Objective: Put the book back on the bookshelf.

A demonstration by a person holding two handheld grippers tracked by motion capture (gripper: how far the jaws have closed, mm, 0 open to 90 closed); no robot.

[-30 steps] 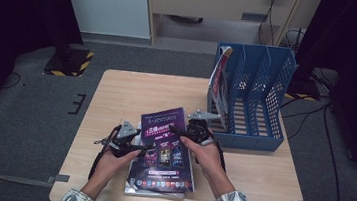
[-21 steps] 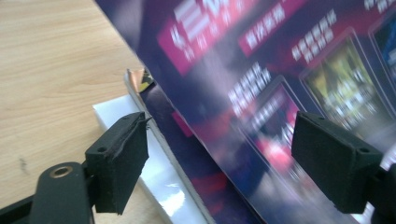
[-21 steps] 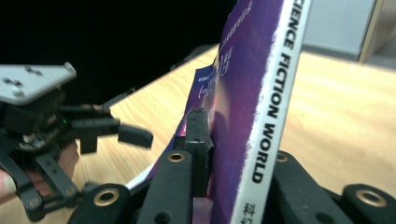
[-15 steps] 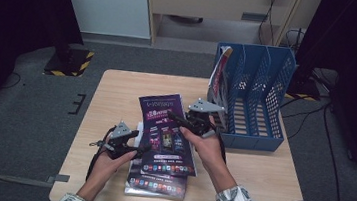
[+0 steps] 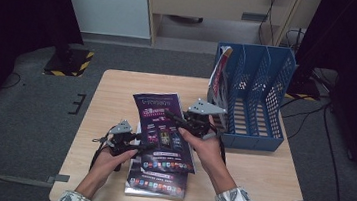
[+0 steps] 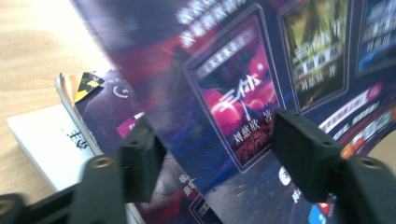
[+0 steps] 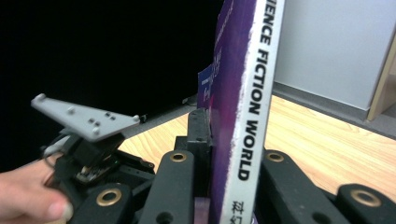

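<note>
Left gripper (image 5: 134,143) jaws straddle the lifted magazine's (image 5: 163,129) near-left edge, just been closing, pads not clearly pressing. Right gripper (image 5: 181,122) clamped tight on the magazine spine, holding it tilted above the stack (image 5: 155,183) lying under both grippers. Blue file rack (image 5: 260,96) stands just beyond the right gripper on the table (image 5: 117,89).

Bare tabletop (image 5: 117,94) at left; blue file rack (image 5: 256,103) blocking the right.
</note>
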